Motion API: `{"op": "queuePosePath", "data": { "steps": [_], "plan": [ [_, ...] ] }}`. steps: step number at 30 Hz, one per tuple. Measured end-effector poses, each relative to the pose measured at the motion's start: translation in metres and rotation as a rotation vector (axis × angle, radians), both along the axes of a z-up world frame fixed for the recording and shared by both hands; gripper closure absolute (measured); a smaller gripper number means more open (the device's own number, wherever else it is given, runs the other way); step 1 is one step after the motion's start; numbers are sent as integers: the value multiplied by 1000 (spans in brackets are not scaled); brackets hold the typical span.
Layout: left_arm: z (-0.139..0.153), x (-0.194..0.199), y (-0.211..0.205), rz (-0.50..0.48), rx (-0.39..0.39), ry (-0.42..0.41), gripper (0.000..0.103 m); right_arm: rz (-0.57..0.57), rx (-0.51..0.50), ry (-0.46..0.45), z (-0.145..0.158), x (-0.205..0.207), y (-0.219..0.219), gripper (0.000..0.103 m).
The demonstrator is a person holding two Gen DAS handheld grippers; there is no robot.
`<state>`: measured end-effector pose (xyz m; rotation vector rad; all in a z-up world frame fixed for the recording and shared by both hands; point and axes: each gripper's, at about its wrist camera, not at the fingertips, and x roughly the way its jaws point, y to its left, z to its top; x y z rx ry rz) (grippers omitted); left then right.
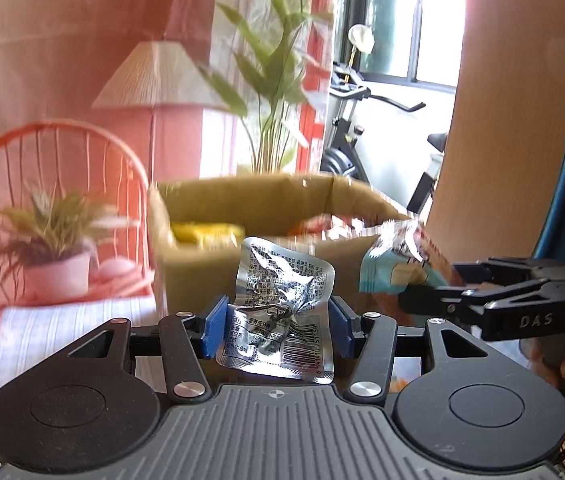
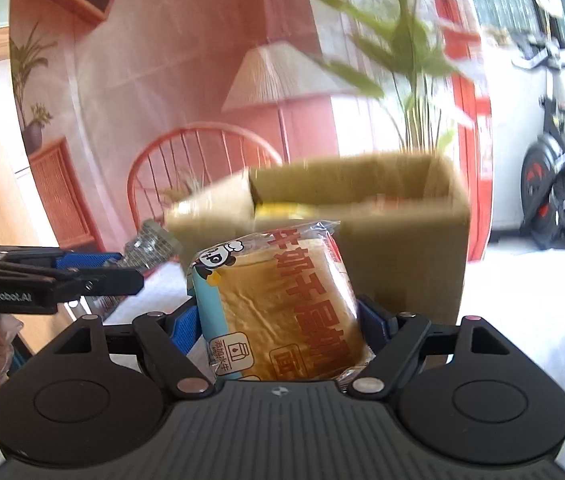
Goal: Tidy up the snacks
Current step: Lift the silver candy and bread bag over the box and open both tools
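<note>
Snacks are held in both grippers, in front of the cardboard box (image 1: pixel 266 196). The left gripper (image 1: pixel 278 326) has its blue pads pinching a silver foil pouch (image 1: pixel 282 300) by its two side edges, at the lower half; the pouch stands upright, its crumpled top free above the pads. It looks very light and thin, and the foil is probably slippery, so the sealed edges are the better place to hold, not the smooth middle. The right gripper (image 2: pixel 278 328) has its jaws closed on a wrapped bread cake (image 2: pixel 278 304), also short of the box and to the right of the pouch. The cake looks soft and easy to crush, so a gentle grip across its width seems right, and the plastic wrapper may slide. Beyond both, the box stands open on the white cloth (image 1: pixel 70 320); a yellow packet (image 1: pixel 206 232) and something orange already lie inside it. Both snacks are not yet over the opening.
</note>
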<state>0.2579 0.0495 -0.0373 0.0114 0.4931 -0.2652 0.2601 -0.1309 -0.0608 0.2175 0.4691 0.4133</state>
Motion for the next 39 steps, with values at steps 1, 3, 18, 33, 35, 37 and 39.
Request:
{"op": "queuePosePath", "data": {
  "steps": [1, 3, 18, 33, 35, 37, 39],
  "plan": [
    [5, 4, -2, 0, 3, -12, 47, 3, -1, -17, 8, 4, -3, 23],
    [14, 11, -7, -2, 11, -39, 47, 7, 2, -43, 21, 14, -8, 23],
    [45, 100, -10, 31, -41, -27, 47, 13, -102, -47, 76, 121, -22, 23],
    [7, 161, -9, 15, 25, 102, 42, -68, -92, 114, 35, 209, 2, 23],
    [5, 162, -7, 12, 33, 101, 41, -72, -90, 130, 31, 215, 3, 23],
    [5, 164, -8, 19, 51, 98, 40, -76, -86, 148, 28, 221, 4, 22],
    [5, 164, -7, 35, 65, 102, 36, -78, -78, 164, 25, 224, 4, 22]
  ]
}}
